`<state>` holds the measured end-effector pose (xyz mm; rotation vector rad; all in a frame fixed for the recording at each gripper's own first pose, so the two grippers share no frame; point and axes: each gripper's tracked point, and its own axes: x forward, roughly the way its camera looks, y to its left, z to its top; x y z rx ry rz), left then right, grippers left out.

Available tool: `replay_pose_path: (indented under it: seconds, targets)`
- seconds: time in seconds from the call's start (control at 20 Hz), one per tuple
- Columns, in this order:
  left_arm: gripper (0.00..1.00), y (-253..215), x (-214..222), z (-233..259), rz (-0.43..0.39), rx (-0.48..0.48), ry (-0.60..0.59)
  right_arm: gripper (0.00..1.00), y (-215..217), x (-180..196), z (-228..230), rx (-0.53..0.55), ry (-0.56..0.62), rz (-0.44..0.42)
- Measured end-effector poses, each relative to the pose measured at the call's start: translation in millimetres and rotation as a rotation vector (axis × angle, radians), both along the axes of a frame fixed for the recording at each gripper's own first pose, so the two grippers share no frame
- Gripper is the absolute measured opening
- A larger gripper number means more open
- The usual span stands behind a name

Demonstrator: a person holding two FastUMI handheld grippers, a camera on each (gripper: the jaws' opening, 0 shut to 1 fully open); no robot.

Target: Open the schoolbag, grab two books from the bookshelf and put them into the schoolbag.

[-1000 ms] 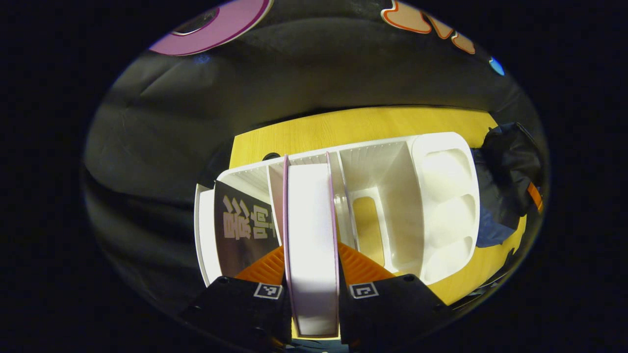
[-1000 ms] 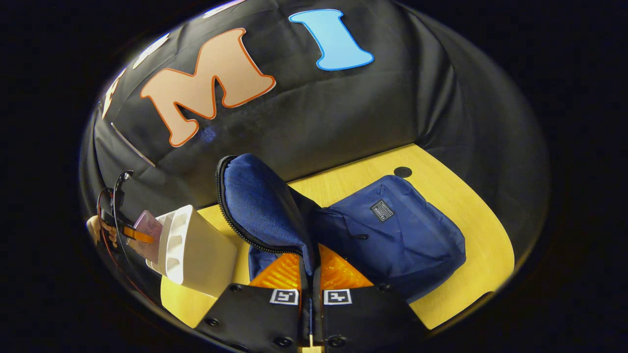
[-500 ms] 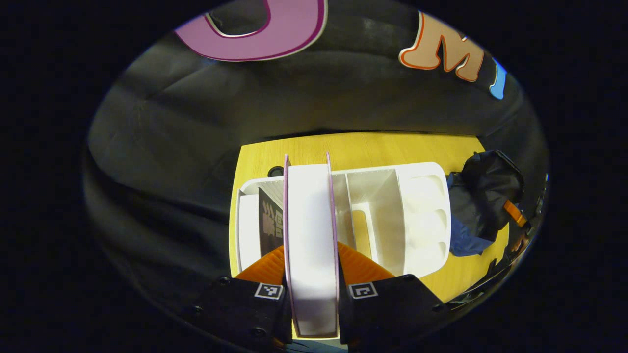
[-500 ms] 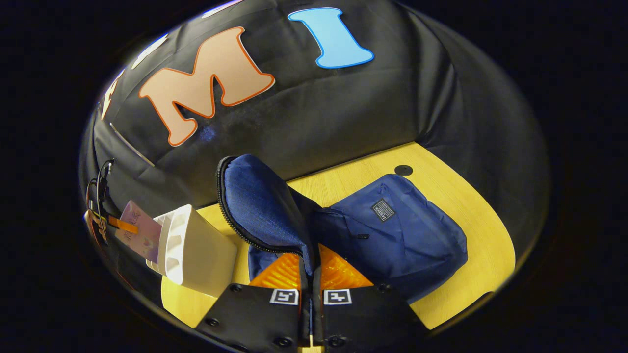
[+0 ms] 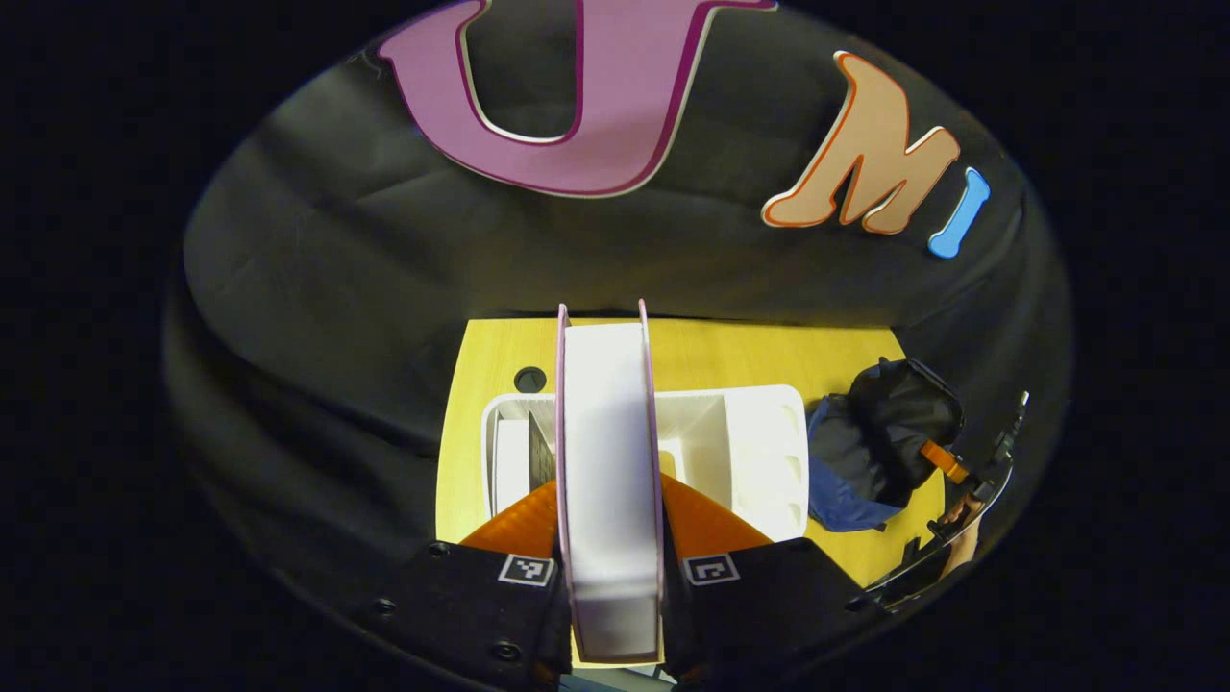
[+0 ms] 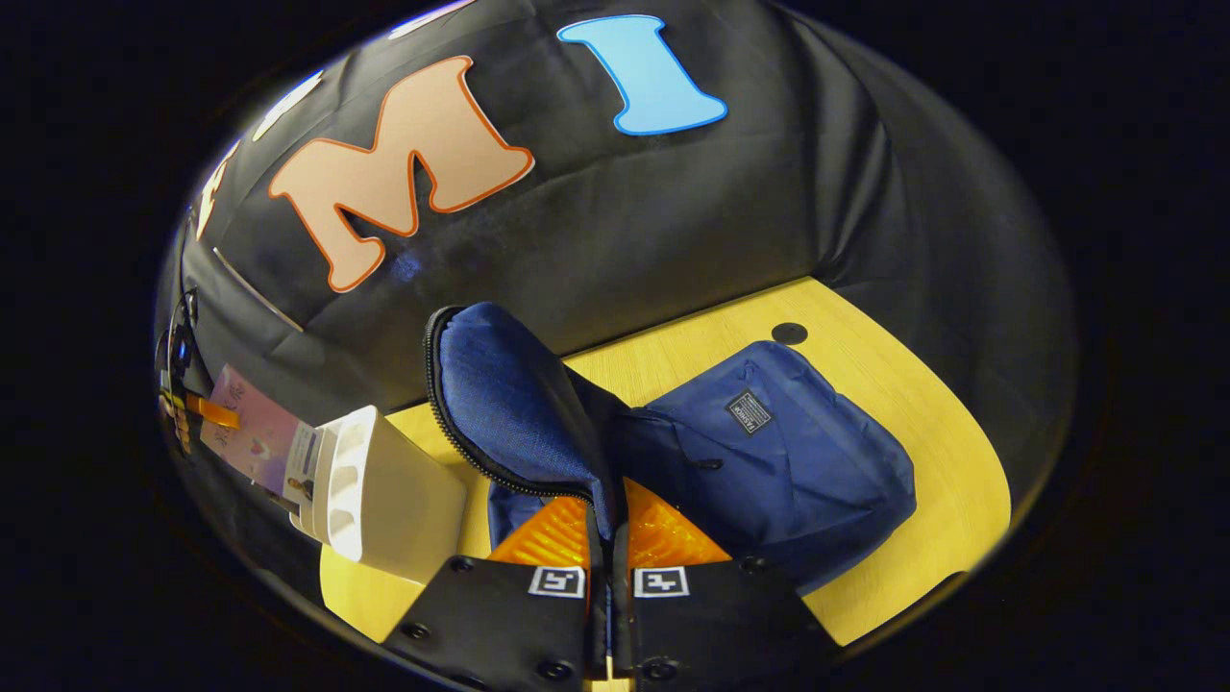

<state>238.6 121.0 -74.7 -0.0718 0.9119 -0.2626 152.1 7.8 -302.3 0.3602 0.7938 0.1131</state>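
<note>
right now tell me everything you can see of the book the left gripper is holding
The book is thick, with thin pinkish-purple covers around a white page block that faces the left gripper view edge-on. The left gripper is shut on it, one finger on each cover, holding it above the white bookshelf. In the right gripper view its pale pink cover, printed with small pictures, sticks out past the shelf's far end.

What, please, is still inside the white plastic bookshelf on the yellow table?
In the white plastic bookshelf, one dark-covered book stands in the left compartment, beside a pale divider. The pink-edged white book held by the left tongs covers the middle compartments; the visible right compartment looks empty.
</note>
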Motion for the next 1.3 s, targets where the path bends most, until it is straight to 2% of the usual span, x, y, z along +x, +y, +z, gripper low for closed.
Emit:
replay_pose_path:
  seconds: [0.15, 0.2, 0.3, 0.35, 0.4, 0.5, 0.75, 1.0, 1.3]
  targets:
    - [0.34, -3.8, 1.1, 30.2, 0.012, -0.078, -0.029, 0.05, -0.3, 0.4, 1.1, 0.002, -0.001, -0.002]
    - [0.34, -7.2, 1.4, 38.0, 0.015, -0.117, -0.041, 0.01, -0.4, 0.9, 1.3, 0.004, -0.002, -0.004]
    - [0.36, -16.0, -1.4, 50.5, 0.031, -0.215, -0.045, 0.05, -0.3, 0.5, 1.3, 0.008, 0.002, -0.008]
    - [0.31, -21.3, -5.3, 54.1, 0.043, -0.267, -0.037, 0.05, -0.1, 0.1, 1.1, 0.011, 0.004, -0.009]
    - [0.31, -24.7, -5.4, 53.9, 0.052, -0.322, -0.034, 0.05, -0.2, 0.3, 1.1, 0.010, 0.005, -0.008]
    - [0.34, -34.6, -7.2, 52.4, 0.073, -0.423, -0.020, 0.05, -0.5, 0.2, 1.1, 0.005, 0.005, -0.004]
    - [0.33, -50.1, -16.5, 55.7, 0.117, -0.634, -0.009, 0.05, -0.3, -0.1, 1.2, -0.008, 0.008, 0.008]
    - [0.33, -67.4, -23.0, 45.4, 0.129, -0.746, -0.009, 0.05, -0.7, 0.5, 1.9, -0.003, 0.004, 0.011]
    - [0.33, -114.9, -28.6, 33.4, 0.119, -0.852, 0.008, 0.05, 0.0, 1.3, 4.1, 0.028, -0.001, -0.002]
